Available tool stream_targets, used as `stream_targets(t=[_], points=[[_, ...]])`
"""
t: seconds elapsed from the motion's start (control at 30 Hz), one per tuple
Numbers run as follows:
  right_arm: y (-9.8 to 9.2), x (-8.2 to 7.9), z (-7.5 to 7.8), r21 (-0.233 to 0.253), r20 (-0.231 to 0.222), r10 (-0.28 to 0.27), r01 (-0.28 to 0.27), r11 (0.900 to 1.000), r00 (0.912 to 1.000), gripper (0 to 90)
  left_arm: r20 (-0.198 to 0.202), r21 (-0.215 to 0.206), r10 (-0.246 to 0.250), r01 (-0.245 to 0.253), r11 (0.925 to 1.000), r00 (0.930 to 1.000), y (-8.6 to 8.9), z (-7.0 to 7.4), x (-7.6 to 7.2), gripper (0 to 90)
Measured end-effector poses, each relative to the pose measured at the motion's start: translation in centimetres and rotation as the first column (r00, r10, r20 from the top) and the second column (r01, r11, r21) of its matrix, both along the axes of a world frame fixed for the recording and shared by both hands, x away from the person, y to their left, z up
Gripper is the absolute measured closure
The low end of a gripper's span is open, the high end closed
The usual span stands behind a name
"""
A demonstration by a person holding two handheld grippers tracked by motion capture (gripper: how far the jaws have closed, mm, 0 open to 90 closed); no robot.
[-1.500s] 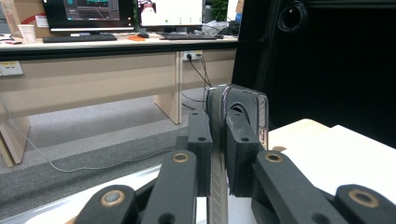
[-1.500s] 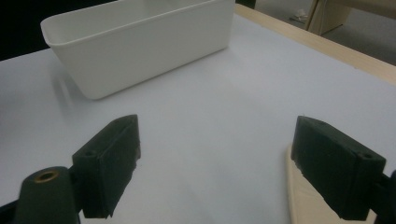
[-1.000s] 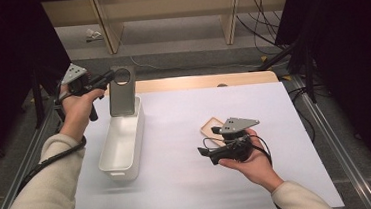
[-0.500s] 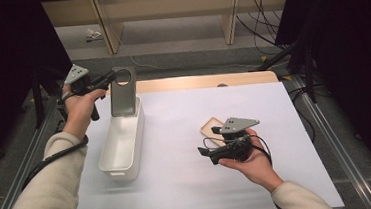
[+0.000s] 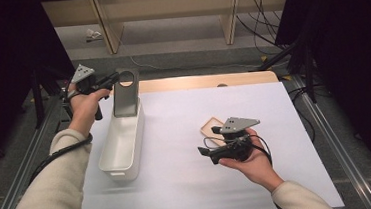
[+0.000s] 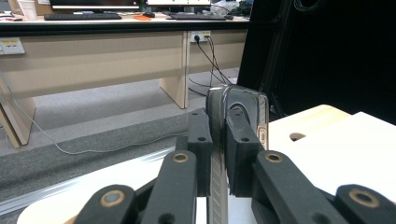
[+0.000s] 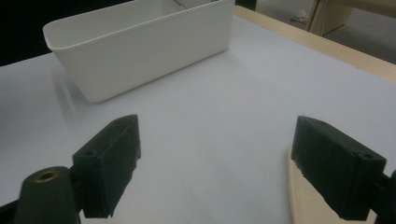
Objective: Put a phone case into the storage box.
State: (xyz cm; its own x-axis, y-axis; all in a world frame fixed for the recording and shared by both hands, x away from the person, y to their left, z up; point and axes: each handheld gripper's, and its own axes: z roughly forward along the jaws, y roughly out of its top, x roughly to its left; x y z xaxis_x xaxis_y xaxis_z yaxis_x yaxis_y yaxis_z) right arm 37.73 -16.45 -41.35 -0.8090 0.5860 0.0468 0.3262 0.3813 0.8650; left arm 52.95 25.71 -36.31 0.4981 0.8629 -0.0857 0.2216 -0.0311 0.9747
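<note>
My left gripper (image 5: 113,80) is clamped on the top edge of a flat grey metal piece (image 5: 125,94) with a round hole near its upper end. In the left gripper view, my two black jaws press from either side on that piece (image 6: 236,105), which shows edge-on between them, its rounded top rising just above the pads. In the high view, the piece stands upright at the far end of the white bin (image 5: 122,142); its lower edge is at or inside the bin's far rim, but I cannot tell whether it touches the bin floor. My left hand (image 5: 85,105) sits to the left of the bin, at the table's (image 5: 180,185) left edge.

My right gripper (image 5: 203,152) is spread wide and holds nothing. In the right gripper view, its two jaws stand well apart over bare white table surface (image 7: 210,121), and the bin (image 7: 140,42) lies farther off, its long wall facing the camera. A pale wooden tray (image 5: 210,127) lies on the table just beyond this gripper in the high view; its edge (image 7: 303,196) shows beside the right-hand jaw in the right gripper view. My right hand (image 5: 250,162) holds the gripper low, well apart from the bin.
</note>
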Motion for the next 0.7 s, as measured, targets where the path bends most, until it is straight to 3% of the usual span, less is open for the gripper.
stream_targets(t=[0.7], points=[[0.02, 0.0, -0.03, 0.001, -0.004, 0.003, -0.003, 1.0, 1.0, 16.6, -0.018, 0.008, -0.003, 0.003, 1.0, 0.9998, -0.14, -0.68, 0.71, 81.7]])
